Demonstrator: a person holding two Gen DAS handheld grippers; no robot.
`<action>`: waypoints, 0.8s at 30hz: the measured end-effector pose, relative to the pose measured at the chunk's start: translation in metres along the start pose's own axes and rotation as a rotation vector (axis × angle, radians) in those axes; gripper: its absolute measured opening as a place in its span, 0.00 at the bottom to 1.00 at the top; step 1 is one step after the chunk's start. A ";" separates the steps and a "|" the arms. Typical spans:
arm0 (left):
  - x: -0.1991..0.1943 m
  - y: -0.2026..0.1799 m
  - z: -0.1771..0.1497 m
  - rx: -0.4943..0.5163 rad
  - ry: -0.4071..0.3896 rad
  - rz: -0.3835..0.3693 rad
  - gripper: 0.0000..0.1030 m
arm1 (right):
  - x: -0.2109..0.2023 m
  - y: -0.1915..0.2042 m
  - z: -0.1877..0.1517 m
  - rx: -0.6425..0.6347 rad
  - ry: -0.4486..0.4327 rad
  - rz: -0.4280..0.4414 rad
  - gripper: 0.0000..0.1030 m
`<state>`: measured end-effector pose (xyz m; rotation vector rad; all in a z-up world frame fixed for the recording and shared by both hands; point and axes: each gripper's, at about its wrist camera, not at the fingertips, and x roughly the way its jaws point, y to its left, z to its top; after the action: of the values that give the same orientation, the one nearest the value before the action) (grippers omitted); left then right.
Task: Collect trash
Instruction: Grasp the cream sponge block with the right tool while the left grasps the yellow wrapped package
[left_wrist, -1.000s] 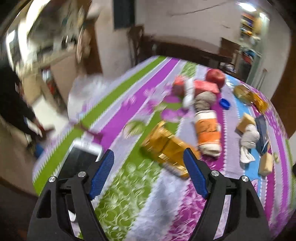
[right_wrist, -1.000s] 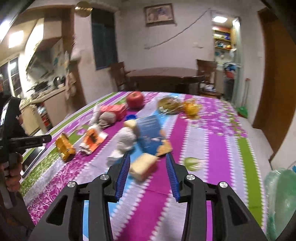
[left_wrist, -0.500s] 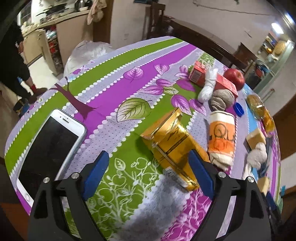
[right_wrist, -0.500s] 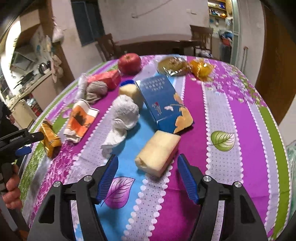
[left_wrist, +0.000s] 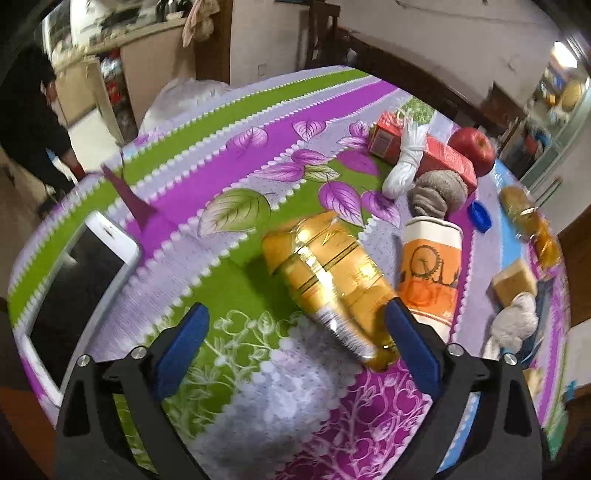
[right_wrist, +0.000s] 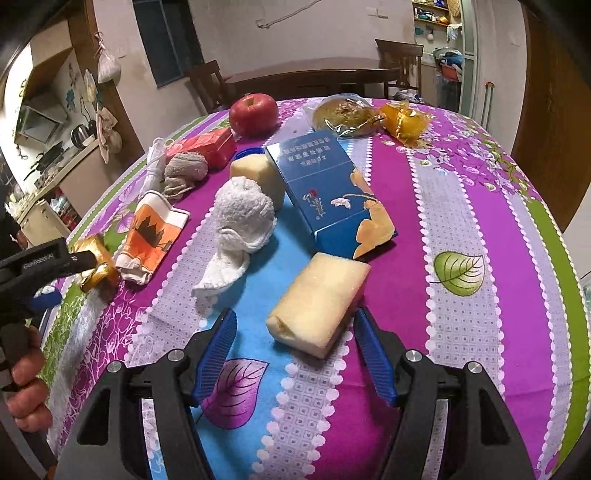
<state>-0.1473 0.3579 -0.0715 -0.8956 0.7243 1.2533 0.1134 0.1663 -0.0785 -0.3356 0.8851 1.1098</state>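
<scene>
A crumpled gold foil packet (left_wrist: 332, 288) lies on the striped tablecloth (left_wrist: 236, 391). My left gripper (left_wrist: 295, 321) hovers low over the packet's near end. Its jaws are opening wide, and the right finger (left_wrist: 410, 343) sits close beside the packet without pressing on it. A yellow sponge block (right_wrist: 317, 302) lies in the right wrist view. My right gripper (right_wrist: 295, 325) straddles its near end. Those jaws are closing, with a gap still showing at both pads. The left gripper (right_wrist: 40, 262) also shows at the far left, held by a hand (right_wrist: 22, 376).
A white phone (left_wrist: 74, 280) lies at the table's left edge. Beyond are an orange-printed cloth (left_wrist: 430, 273), grey sock (left_wrist: 437, 192), white cord bundle (left_wrist: 406, 158), red box (left_wrist: 443, 155), apple (right_wrist: 253, 114), blue box (right_wrist: 328, 192), white cloth ball (right_wrist: 243, 218), second sponge (right_wrist: 255, 173) and wrapped bread (right_wrist: 343, 114).
Both grippers have dropped closer to the table. The left jaws spread wider around the gold packet's end. The right jaws widened and now straddle the sponge's near end.
</scene>
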 end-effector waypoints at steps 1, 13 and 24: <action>-0.001 0.003 -0.003 -0.017 -0.009 0.011 0.92 | 0.000 0.001 0.000 -0.006 0.000 -0.006 0.57; -0.011 -0.009 -0.014 0.008 -0.116 -0.066 0.51 | -0.002 -0.009 0.000 0.037 -0.023 -0.004 0.38; -0.022 0.026 -0.017 0.048 -0.040 -0.205 0.00 | -0.039 -0.014 -0.018 0.063 -0.098 0.061 0.34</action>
<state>-0.1766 0.3343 -0.0646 -0.8797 0.6121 1.0648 0.1119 0.1240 -0.0624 -0.2018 0.8456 1.1423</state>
